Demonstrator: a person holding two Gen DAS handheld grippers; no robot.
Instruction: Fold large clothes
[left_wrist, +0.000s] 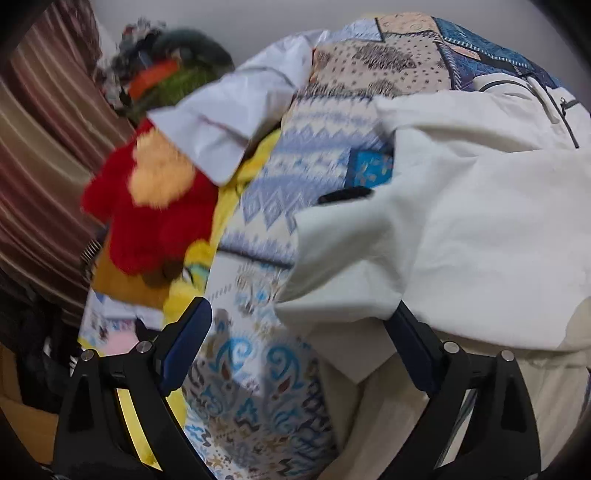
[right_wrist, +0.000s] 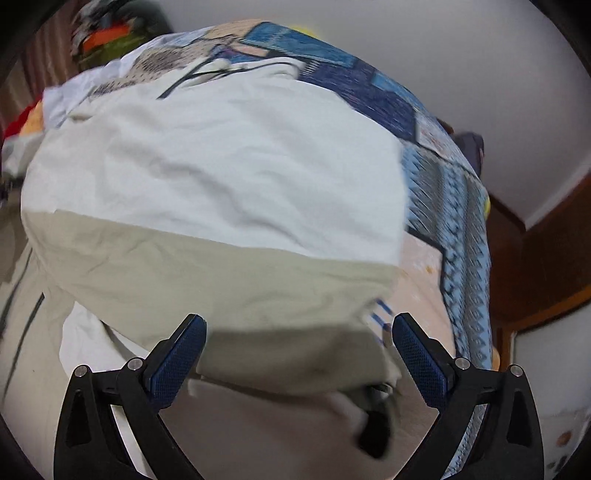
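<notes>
A large white and beige garment (left_wrist: 472, 221) with dark zipper lines lies folded over on a patterned blue bedspread (left_wrist: 295, 177). It also fills the right wrist view (right_wrist: 221, 177), white above a beige band. My left gripper (left_wrist: 299, 310) is open at the garment's left edge, its right finger under a fold. My right gripper (right_wrist: 299, 321) is open, its fingers wide apart over the beige hem near the garment's right corner. Neither holds cloth.
A red and yellow plush toy (left_wrist: 155, 214) and a white cloth (left_wrist: 229, 122) lie left of the garment. A pile of clothes (left_wrist: 166, 66) sits at the far end by a striped curtain (left_wrist: 40, 147). A wooden edge (right_wrist: 546, 258) stands right of the bed.
</notes>
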